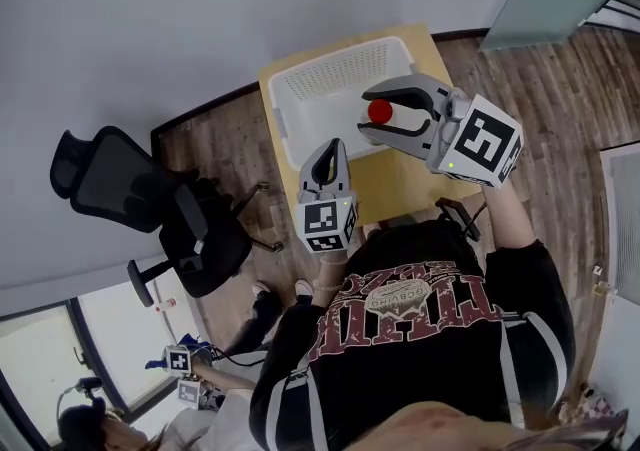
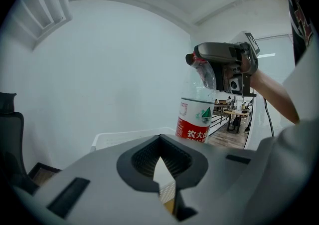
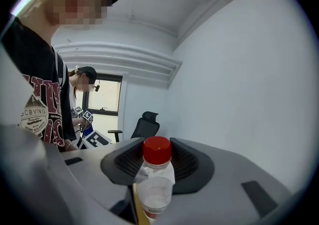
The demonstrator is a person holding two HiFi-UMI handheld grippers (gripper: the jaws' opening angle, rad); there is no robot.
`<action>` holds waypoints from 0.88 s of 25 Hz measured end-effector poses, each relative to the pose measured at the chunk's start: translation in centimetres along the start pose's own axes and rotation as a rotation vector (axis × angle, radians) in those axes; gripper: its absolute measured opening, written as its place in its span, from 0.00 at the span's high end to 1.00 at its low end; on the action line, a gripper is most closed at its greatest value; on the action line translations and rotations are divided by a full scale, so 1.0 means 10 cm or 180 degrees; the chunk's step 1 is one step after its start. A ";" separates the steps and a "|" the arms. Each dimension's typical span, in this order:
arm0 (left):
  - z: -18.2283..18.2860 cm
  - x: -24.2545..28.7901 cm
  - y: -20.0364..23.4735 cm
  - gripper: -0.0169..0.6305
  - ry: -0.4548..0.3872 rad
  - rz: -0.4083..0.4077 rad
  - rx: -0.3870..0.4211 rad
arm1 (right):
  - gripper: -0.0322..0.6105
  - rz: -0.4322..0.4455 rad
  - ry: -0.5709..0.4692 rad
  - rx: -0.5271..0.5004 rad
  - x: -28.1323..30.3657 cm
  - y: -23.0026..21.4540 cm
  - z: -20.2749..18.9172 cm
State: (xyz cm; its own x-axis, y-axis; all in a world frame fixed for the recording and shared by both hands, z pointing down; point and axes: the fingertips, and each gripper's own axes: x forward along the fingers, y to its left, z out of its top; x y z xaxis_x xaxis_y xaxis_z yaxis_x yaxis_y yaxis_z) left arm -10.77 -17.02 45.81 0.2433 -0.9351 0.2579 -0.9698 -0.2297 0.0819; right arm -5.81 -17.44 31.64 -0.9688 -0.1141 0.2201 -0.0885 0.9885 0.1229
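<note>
A clear plastic water bottle [image 2: 197, 114] with a red cap [image 1: 380, 111] and a red-and-white label stands upright. My right gripper [image 1: 372, 111] is shut on its neck just under the cap, over the near edge of a white basket [image 1: 300, 89]. In the right gripper view the bottle [image 3: 155, 179] stands between the two dark pads. Its base is hidden, so I cannot tell whether it rests on anything. My left gripper [image 1: 330, 151] hangs a little lower and to the left, over the wooden table [image 1: 400, 179]. It is shut and holds nothing, and it points towards the basket and bottle.
The perforated white basket fills the far part of the small table, which stands against a pale wall. A black office chair [image 1: 130, 189] stands on the wood floor to the left. Another person [image 1: 200, 389] with marker cubes is at the lower left.
</note>
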 end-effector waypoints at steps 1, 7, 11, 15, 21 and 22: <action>0.00 0.01 -0.01 0.93 0.0000 -0.0014 0.0004 | 0.69 0.0005 -0.0019 0.0003 -0.02 0.02 0.02; -0.01 0.02 -0.09 0.93 0.0031 -0.0079 0.0019 | 0.69 0.0030 -0.0178 0.0025 -0.13 0.19 0.09; -0.02 0.05 -0.10 0.93 0.0043 -0.0102 0.0020 | 0.69 0.0080 -0.0190 0.0176 -0.14 0.28 -0.02; -0.05 0.05 -0.13 0.93 0.0067 -0.0135 0.0015 | 0.69 0.0086 -0.0123 0.0340 -0.15 0.36 -0.20; -0.10 0.09 -0.09 0.93 0.0096 -0.0135 0.0010 | 0.69 -0.0040 -0.0092 0.0518 -0.11 0.35 -0.52; -0.10 0.09 -0.09 0.93 0.0100 -0.0133 0.0008 | 0.69 -0.0059 -0.0080 0.0545 -0.10 0.35 -0.59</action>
State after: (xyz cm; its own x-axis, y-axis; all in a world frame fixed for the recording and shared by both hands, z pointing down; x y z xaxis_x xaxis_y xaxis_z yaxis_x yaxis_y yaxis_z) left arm -9.65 -17.38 46.94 0.2839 -0.9157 0.2844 -0.9588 -0.2691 0.0907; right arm -3.79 -14.44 37.53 -0.9719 -0.1319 0.1948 -0.1424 0.9890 -0.0406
